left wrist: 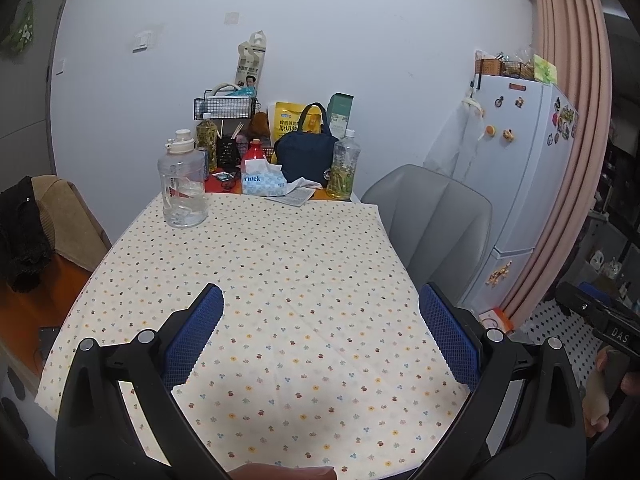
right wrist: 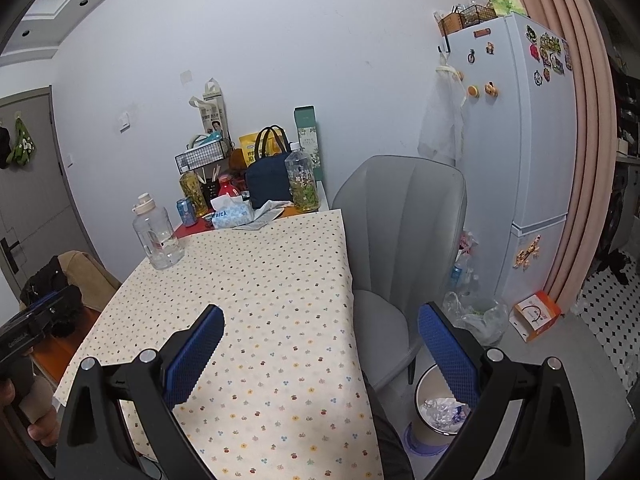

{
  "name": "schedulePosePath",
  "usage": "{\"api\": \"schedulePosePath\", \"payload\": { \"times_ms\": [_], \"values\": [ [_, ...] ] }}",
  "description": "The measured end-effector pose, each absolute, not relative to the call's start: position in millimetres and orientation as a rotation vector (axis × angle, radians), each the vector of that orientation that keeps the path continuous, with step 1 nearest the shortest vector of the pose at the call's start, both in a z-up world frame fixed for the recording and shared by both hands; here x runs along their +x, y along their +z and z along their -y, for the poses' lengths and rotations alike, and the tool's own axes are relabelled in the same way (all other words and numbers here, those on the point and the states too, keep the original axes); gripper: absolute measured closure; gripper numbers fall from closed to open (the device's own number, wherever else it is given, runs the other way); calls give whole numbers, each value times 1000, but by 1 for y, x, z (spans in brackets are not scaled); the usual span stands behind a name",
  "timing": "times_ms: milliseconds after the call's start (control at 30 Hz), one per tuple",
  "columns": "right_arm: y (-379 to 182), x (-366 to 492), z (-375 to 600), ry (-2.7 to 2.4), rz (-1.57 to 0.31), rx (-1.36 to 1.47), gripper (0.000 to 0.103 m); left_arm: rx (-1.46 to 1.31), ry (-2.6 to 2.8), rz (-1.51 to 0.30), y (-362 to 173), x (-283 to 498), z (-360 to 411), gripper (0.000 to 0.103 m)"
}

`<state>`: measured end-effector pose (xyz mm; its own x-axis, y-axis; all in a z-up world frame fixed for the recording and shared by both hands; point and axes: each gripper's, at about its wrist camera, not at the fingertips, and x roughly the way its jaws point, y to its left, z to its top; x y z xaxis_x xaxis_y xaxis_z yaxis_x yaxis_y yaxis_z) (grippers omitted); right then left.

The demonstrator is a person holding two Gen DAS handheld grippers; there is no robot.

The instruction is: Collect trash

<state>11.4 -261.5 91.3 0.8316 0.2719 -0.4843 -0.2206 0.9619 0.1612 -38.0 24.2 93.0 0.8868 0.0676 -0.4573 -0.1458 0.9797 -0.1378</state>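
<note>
My left gripper is open and empty, held above the near part of the table with the dotted cloth. My right gripper is open and empty, over the table's right edge. A small bin stands on the floor below it, to the right of the table, with crumpled plastic trash inside. A crumpled paper lies at the far end of the table beside a blue tissue pack; both also show in the right wrist view, paper and pack.
A clear water jug, bottles, a navy bag and a wire rack crowd the table's far end. A grey chair stands right of the table, a fridge behind it. Plastic bags and an orange box lie on the floor.
</note>
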Motion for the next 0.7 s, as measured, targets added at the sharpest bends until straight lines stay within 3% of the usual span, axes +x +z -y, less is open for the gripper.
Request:
{"api": "schedulePosePath", "payload": {
  "times_ms": [700],
  "values": [
    [88, 14, 259, 264, -539, 98, 8, -173, 110, -469, 91, -40, -23, 6]
  ]
}}
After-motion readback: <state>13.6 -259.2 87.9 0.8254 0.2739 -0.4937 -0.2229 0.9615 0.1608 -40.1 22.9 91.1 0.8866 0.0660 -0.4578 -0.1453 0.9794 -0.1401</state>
